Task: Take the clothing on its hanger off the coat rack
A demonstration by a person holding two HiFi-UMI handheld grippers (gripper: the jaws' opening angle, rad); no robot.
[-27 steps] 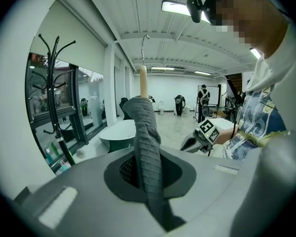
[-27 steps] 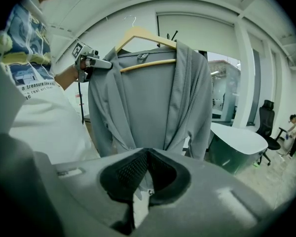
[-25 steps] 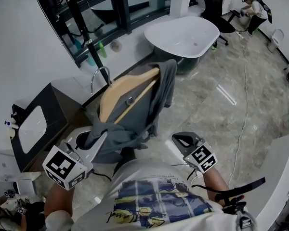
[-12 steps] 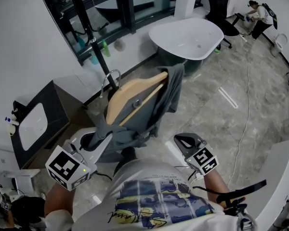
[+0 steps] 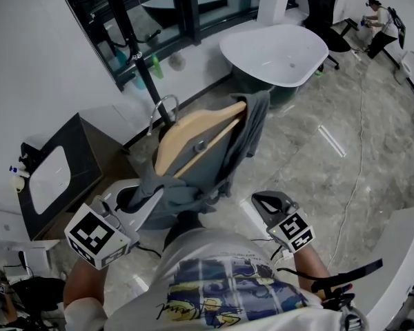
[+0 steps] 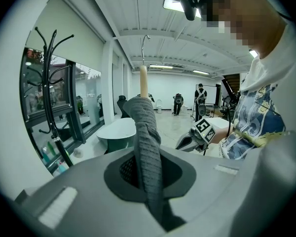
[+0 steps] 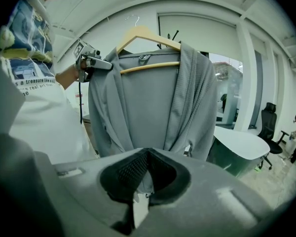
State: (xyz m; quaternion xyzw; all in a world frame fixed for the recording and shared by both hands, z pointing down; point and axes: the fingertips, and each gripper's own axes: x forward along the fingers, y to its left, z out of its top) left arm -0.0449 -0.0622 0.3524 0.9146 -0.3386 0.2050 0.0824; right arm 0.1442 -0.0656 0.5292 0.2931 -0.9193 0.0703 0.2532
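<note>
A grey garment (image 5: 214, 164) hangs on a wooden hanger (image 5: 193, 133) whose metal hook (image 5: 162, 107) is free of the black coat rack (image 5: 131, 47). My left gripper (image 5: 143, 195) is shut on a fold of the grey cloth (image 6: 148, 157) at the garment's left shoulder and carries it in the air. In the right gripper view the garment (image 7: 148, 102) hangs full-face with the left gripper (image 7: 96, 63) at its upper left. My right gripper (image 5: 262, 200) is shut, low and a little to the right of the garment, apart from it.
A white bathtub (image 5: 276, 50) stands beyond the garment. A dark cabinet with a white basin (image 5: 52, 178) is at the left, bottles (image 5: 127, 81) by the window. A white counter (image 5: 400, 254) is at the right, a cable (image 5: 352, 150) crosses the floor, and a person (image 5: 383, 16) crouches far off.
The hanger with the garment has drifted a little to the right and away from the rack pole. Both grippers have kept their state and nearly their place.
</note>
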